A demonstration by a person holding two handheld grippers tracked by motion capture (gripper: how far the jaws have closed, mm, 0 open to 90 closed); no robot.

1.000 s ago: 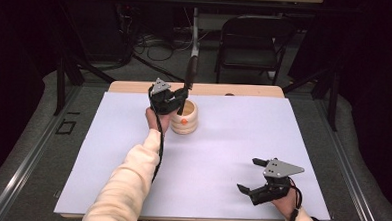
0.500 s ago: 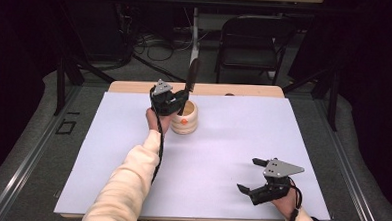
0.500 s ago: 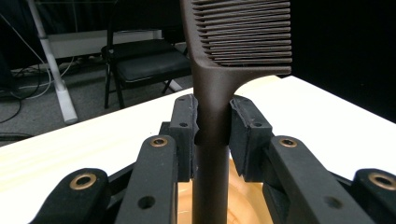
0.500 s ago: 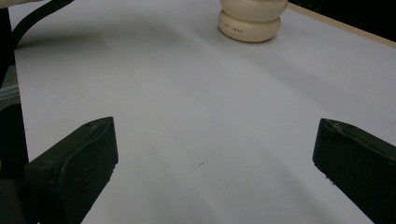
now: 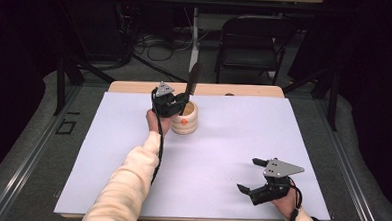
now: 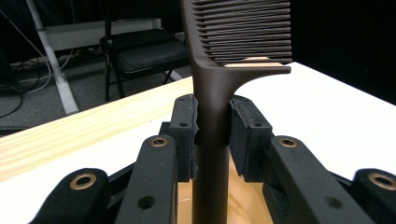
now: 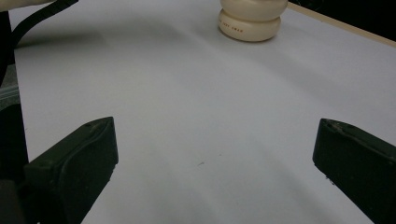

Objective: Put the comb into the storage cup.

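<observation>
Lowered comb (image 6: 212,93) stands in cup (image 5: 186,121)

The left gripper (image 6: 212,135) has its two black fingers (image 6: 183,135) pressed tight on the handle of a dark brown comb (image 6: 212,93). The comb stands straight up, with its teeth at the top pointing to the right. The handle goes down between the fingers into a cream-colored cup (image 6: 243,200) right below them. Behind, there is a white desk (image 6: 336,107) with a light wooden edge (image 6: 70,135). Farther back, in the dark, a black chair (image 6: 140,51) stands on the floor next to a white pole (image 6: 51,60).
</observation>
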